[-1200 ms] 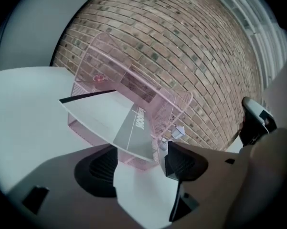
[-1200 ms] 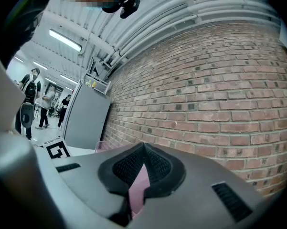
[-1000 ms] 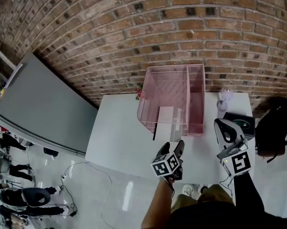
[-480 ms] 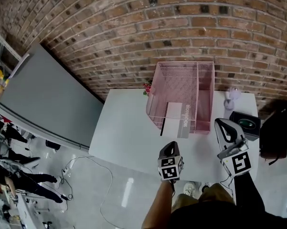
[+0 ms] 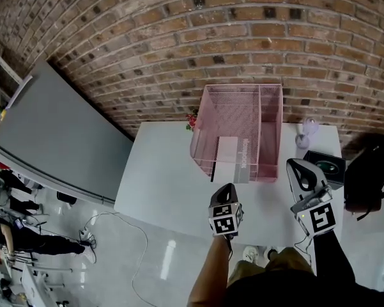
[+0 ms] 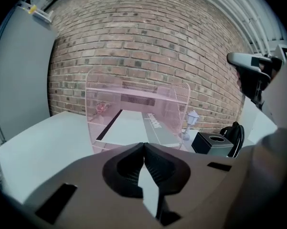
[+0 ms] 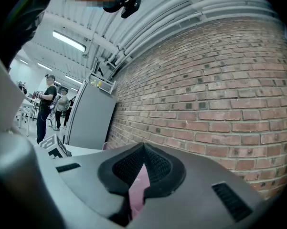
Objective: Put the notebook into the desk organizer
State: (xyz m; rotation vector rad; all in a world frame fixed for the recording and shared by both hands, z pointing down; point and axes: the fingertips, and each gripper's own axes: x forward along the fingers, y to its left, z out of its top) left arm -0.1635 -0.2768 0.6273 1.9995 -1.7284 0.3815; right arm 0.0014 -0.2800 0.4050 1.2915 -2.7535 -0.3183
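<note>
Notebook [image 5: 230, 158]: it lies flat in the wide left compartment of the pink desk organizer [image 5: 238, 110]. Its near end pokes out past the open front, so I judge the placing all but done.
Organizer: it stands at the back of the white bench [image 5: 160, 178] against the brick wall [image 5: 179, 43], open side toward me, which lets a flat thing slide in.
Left gripper [image 5: 228, 192]: jaws pressed together on nothing, near the notebook's front edge but apart from it. I read that as released.
Right gripper [image 5: 297, 170]: jaws also together and empty, at the lower right of the head view near the black box [image 5: 329, 165]. It looks parked out of the way.
Left gripper view alone: the notebook's dark side edge, its grey printed strip, and a small white lantern figure [image 6: 192, 120] beside the organizer.
Right gripper view alone: mostly wall, a pink sliver behind its jaws, and people [image 7: 47, 106] at far left by a grey cabinet [image 7: 88, 118].
Head view alone: both grippers together over the bench's near edge.
</note>
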